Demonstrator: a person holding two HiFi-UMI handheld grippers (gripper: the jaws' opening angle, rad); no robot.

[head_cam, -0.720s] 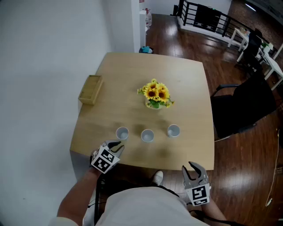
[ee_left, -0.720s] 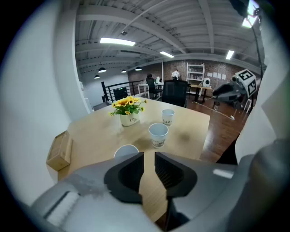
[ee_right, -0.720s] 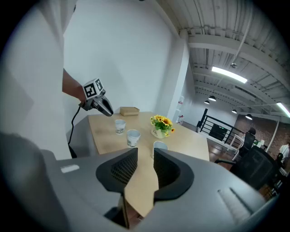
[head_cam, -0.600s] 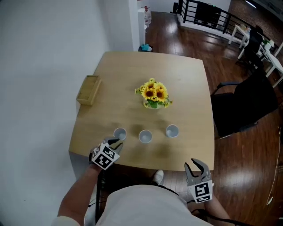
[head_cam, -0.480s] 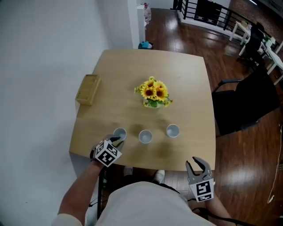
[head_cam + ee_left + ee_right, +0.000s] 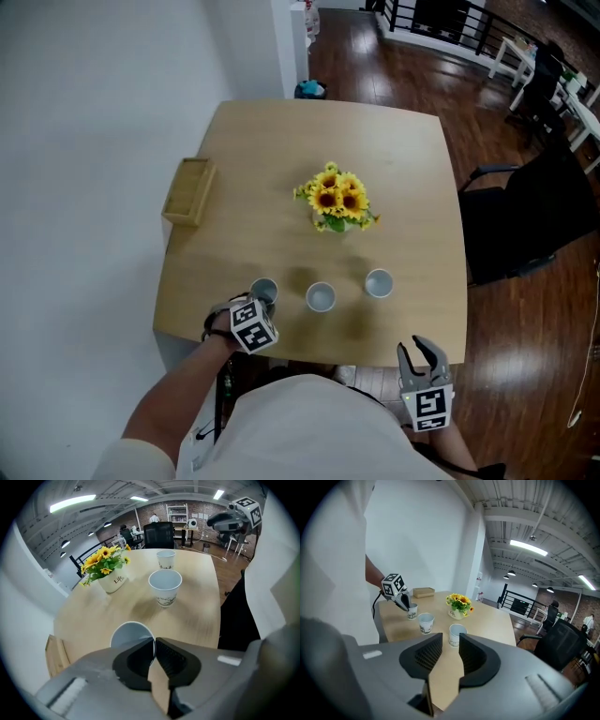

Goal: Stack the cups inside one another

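Observation:
Three white paper cups stand in a row near the table's front edge: the left cup (image 6: 264,290), the middle cup (image 6: 321,297) and the right cup (image 6: 379,283). My left gripper (image 6: 260,304) is at the left cup (image 6: 127,633); one jaw is inside its rim, the other outside, shut on its wall (image 6: 154,641). The middle cup (image 6: 165,586) and right cup (image 6: 166,558) stand farther off, upright. My right gripper (image 6: 418,350) hangs open below the table's front edge, nothing between its fingers (image 6: 450,639), pointing toward the right cup (image 6: 456,634).
A pot of sunflowers (image 6: 338,205) stands mid-table behind the cups. A wooden box (image 6: 188,191) lies at the left edge of the light wood table (image 6: 281,150). A black chair (image 6: 525,216) stands right of the table on dark wood floor.
My left gripper has moved forward to the left cup and closed on its rim. The right gripper has stayed low by the front edge.

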